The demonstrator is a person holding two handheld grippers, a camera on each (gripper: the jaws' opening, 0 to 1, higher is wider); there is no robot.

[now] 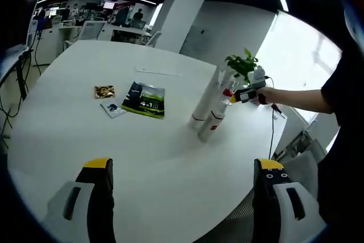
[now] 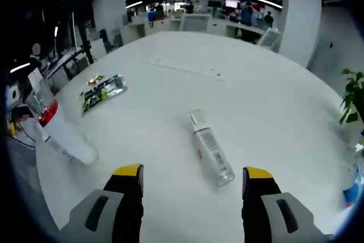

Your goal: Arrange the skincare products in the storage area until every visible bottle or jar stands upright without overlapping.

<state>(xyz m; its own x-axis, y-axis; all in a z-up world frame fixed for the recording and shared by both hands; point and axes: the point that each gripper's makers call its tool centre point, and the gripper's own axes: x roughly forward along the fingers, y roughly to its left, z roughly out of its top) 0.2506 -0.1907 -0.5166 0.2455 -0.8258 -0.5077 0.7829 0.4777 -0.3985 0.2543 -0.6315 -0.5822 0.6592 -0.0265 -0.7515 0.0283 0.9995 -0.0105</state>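
1. Plainly, the left gripper point(image 1: 183, 169) rises from the bottom of the left gripper view with its yellow-tipped jaws spread wide and nothing between them, above the white round table point(image 1: 68, 140).
2. Right of centre in that view, two tall white bottles stand close together: a plain white bottle point(image 1: 203, 106) and, just beside it, a bottle with a red band point(image 1: 214, 119).
3. At the right of the same view, a person's arm point(image 1: 296, 99) reaches in holding the other gripper, right next to the tops of those bottles.
4. Left of centre lie a dark packet point(image 1: 144, 99), a small gold sachet point(image 1: 104, 91) and a small card point(image 1: 112, 108).
5. The right gripper point(image 2: 192, 179) shows released jaws at the bottom of the right gripper view, gripping nothing.
6. Just above those jaws, a clear bottle point(image 2: 210, 147) lies on its side on the table.
7. A potted plant point(image 1: 243, 64) stands behind the bottles in the left gripper view.
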